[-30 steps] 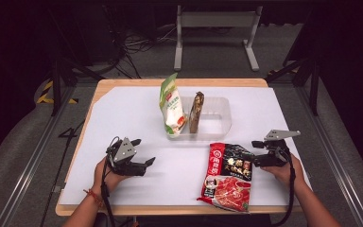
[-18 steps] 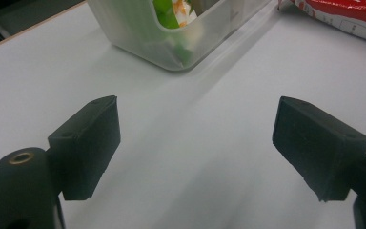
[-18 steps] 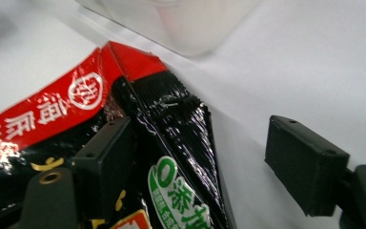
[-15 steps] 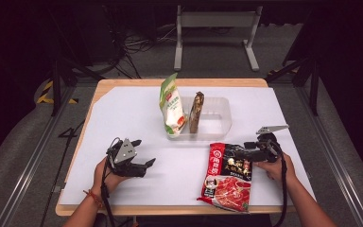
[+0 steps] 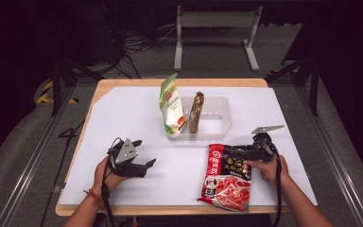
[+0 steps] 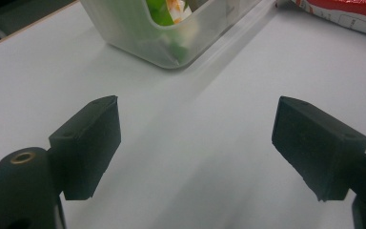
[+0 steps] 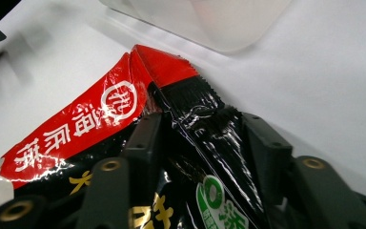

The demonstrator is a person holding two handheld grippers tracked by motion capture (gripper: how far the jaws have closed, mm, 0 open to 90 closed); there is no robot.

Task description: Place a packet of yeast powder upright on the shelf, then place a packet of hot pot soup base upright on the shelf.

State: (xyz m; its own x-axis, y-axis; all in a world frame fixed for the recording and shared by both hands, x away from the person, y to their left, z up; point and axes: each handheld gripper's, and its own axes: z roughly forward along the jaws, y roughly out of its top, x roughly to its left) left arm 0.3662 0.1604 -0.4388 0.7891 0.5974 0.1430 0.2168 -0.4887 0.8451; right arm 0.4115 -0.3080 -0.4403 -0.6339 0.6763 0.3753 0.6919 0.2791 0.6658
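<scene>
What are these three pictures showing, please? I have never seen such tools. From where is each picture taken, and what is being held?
A person sits at a white table with a hand-held gripper in each hand. One camera looks down from above; one rides on each gripper. The left gripper is open, holding nothing. The right gripper has just been closing, pinching the red and black packet between its jaws at the top edge. Behind stands a clear tub with a green and white bag and a brown packet upright inside.

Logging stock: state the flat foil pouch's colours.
Red and black flat foil pouch with white lettering; right gripper view shows it best.
</scene>
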